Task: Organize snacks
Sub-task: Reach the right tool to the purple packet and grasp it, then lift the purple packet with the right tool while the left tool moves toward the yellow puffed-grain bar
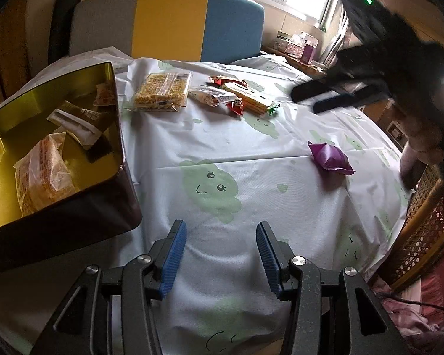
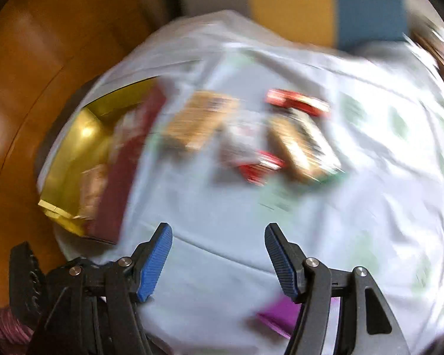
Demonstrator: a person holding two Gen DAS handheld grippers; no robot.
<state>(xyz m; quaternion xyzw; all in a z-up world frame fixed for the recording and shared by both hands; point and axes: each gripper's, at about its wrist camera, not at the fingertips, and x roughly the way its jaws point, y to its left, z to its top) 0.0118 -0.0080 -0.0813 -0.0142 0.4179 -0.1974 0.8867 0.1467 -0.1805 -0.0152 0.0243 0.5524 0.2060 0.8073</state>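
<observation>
Our left gripper released and empty over the table's near edge, our right gripper spread, empty, purple snack pouch near the table's right edge, gold tin at its left edge.

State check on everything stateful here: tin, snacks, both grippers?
gold tin: lid off, several snacks inside
yellow cracker pack: sealed, flat on tablecloth
red and tan packets: loose cluster, outside tin
purple packet: sealed, alone on cloth
left gripper: open, empty
right gripper: open, empty, above cloth
</observation>
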